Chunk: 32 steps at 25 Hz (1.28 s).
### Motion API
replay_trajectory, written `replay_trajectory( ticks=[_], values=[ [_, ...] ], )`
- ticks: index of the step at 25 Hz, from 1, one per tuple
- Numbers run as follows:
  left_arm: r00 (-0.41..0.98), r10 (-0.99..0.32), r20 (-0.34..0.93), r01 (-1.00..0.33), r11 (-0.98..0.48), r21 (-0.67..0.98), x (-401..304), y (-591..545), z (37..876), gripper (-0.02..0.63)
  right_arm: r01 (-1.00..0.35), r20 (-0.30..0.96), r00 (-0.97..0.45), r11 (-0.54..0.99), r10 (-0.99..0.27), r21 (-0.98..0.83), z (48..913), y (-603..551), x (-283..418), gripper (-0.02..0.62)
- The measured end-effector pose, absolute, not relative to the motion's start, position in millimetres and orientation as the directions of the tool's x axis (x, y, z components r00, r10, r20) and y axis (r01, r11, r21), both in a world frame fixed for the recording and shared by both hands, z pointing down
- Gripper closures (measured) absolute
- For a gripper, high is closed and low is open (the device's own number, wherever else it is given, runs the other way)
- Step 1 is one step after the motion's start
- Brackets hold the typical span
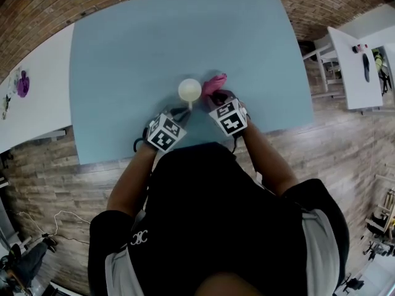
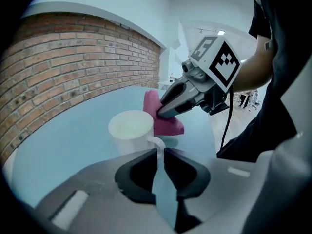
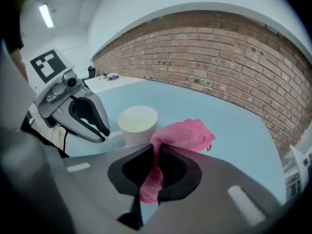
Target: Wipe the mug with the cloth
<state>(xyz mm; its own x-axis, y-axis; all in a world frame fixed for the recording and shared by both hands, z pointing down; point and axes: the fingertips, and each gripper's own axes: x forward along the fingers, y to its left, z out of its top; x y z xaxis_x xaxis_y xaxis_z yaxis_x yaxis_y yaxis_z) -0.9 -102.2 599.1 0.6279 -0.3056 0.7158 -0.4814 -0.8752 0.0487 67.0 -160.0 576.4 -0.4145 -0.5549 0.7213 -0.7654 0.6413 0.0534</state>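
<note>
Clamping the handle of the white mug, the left gripper faces the right gripper, clenched on the pink cloth, both bearing black-and-white square markers.

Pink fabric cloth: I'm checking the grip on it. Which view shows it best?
The right gripper view: the pink fabric cloth sits close, pinched in the right tool. The left gripper view shows it partly behind that tool; the head view shows only a small pink tip.

Lab-like workroom: brick wall, plank floor, blue table, white side tables, floor cables
</note>
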Motion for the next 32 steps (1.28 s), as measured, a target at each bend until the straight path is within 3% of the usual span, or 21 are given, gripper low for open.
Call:
replay_trajectory(
  ticks=[5,7,13,32],
  values=[
    [0.638,-0.429,0.64,-0.577,-0.816,0.029,-26.5,-110.9,573.7,0.564,-0.756,0.659,-0.449,0.65,-0.603,0.08,556.9,-148.5,57.9,0.56],
    [0.633,-0.496,0.595,-0.63,-0.776,0.023,-39.6,-118.7,557.4,0.6,-0.753,0.657,-0.438,0.649,-0.613,0.104,552.6,-144.0,57.3,0.56],
    [0.597,-0.611,0.52,-0.738,-0.672,0.058,-79.4,-130.4,537.9,0.606,-0.76,0.66,-0.414,0.637,-0.627,0.129,547.3,-131.3,58.9,0.56],
    [0.679,-0.568,0.465,-0.709,-0.671,0.216,-111.1,-144.0,569.9,0.606,-0.827,0.689,-0.231,0.511,-0.687,0.233,543.5,-118.9,69.0,0.56]
  ],
)
